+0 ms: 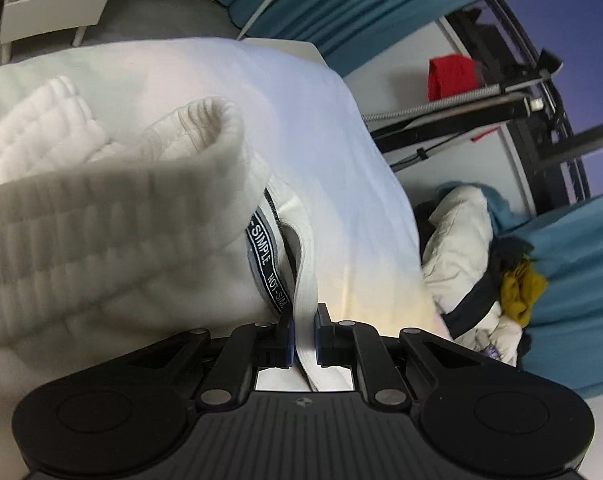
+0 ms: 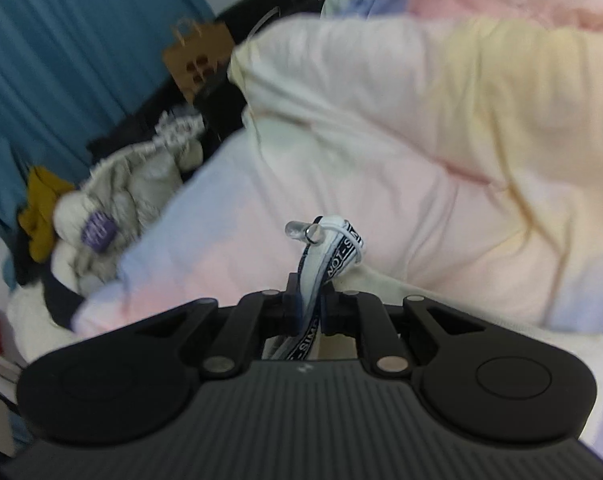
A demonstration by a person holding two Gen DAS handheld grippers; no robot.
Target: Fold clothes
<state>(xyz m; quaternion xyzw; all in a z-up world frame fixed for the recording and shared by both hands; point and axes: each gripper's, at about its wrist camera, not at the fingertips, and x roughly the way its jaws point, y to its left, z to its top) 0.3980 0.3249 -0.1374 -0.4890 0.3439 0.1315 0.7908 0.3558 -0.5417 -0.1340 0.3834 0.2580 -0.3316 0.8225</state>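
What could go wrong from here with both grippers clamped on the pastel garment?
1. The right gripper pinches mostly the printed drawstring, not the body fabric; the cord may slide through and drop that side.
2. The left gripper holds only a thin white fabric edge; a tug could pull it free.
3. The ribbed cuff hangs loose over the pastel garment and may get folded in crooked.
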